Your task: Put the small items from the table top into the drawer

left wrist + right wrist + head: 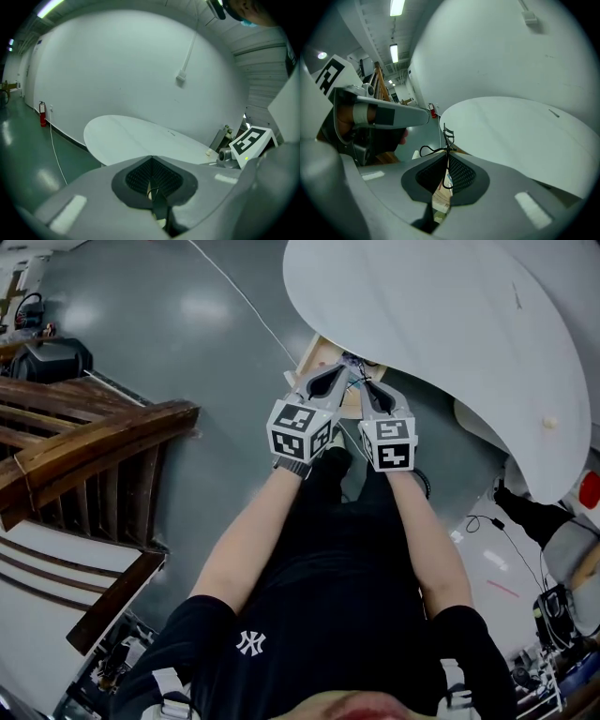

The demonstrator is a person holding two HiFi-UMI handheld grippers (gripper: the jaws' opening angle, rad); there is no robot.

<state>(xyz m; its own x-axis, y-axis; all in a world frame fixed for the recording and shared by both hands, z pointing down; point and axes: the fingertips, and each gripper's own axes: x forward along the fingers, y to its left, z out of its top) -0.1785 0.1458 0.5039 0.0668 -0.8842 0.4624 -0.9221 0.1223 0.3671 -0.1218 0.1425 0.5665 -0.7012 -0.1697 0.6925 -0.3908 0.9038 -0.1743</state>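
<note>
Two grippers meet tip to tip at the table edge. Left gripper (151,183): jaws pressed together on a thin wire loop. Right gripper (446,171): pinching the black wire item (447,135), seemingly a shared carry, poised above the open drawer (314,351) for release.

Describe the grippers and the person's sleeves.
Both the left gripper and right gripper are grey, tapering to a point, with black ribbed pads. Each carries a white cube printed with black square markers. The person wears a black short-sleeved T-shirt with a small white logo.
</note>
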